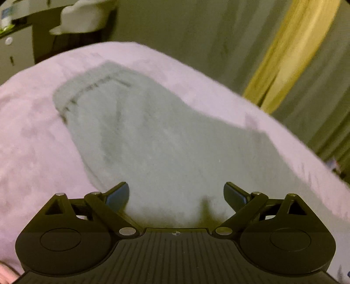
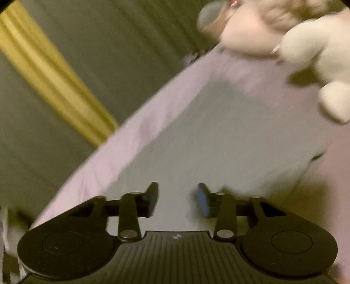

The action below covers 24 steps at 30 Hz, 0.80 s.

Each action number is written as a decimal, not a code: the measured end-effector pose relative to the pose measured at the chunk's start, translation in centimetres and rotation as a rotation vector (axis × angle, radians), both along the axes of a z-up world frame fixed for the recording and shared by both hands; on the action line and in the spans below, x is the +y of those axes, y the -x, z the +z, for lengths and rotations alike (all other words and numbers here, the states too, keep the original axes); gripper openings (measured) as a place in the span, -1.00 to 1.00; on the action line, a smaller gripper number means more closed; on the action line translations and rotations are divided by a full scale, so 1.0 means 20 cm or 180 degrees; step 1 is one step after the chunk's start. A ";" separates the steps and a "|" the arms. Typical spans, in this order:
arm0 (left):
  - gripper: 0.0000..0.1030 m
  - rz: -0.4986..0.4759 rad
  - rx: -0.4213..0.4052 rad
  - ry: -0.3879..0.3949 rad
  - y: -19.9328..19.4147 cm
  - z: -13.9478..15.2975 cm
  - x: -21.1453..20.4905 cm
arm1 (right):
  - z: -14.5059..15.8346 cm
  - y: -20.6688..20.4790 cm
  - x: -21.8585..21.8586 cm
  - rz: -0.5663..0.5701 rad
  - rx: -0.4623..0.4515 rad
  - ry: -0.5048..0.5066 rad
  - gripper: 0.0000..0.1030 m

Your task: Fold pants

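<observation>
Light grey pants (image 1: 153, 139) lie spread on a pink bed cover (image 1: 32, 135), waistband at the far left, legs running toward me. My left gripper (image 1: 176, 194) is open and empty, just above the near part of the pants. In the right wrist view the grey pants (image 2: 218, 139) stretch away along the bed's left edge. My right gripper (image 2: 177, 200) is open with a narrower gap, hovering over the pants fabric and holding nothing. Both views are blurred by motion.
A white plush toy (image 2: 310, 56) lies on the pink cover (image 2: 131, 135) at the far right. Grey-green curtains with a yellow stripe (image 1: 284, 54) hang beyond the bed's edge. A cabinet and white objects (image 1: 81, 19) stand at the far left.
</observation>
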<state>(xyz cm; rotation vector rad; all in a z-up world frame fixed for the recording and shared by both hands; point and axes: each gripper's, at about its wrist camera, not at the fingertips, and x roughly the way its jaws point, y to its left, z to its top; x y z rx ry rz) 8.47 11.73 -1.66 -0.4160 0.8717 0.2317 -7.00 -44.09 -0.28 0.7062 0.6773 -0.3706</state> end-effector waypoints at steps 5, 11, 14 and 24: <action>0.88 0.0074 0.0216 -0.0121 -0.02 -0.04 0.00 | -0.07 0.13 -0.22 -0.0919 0.0133 -0.0230 -0.04; 0.88 0.0428 0.0453 0.0155 -0.02 -0.09 0.06 | 0.07 0.22 -0.19 -0.0698 0.0023 0.0277 0.49; 0.88 0.0467 0.0490 0.0140 -0.01 -0.08 0.05 | 0.06 0.15 -0.09 -0.0278 -0.0062 0.0128 0.67; 0.88 0.0471 0.0520 0.0119 -0.01 -0.07 0.04 | -0.05 -0.27 0.16 0.0547 0.0314 0.0254 0.91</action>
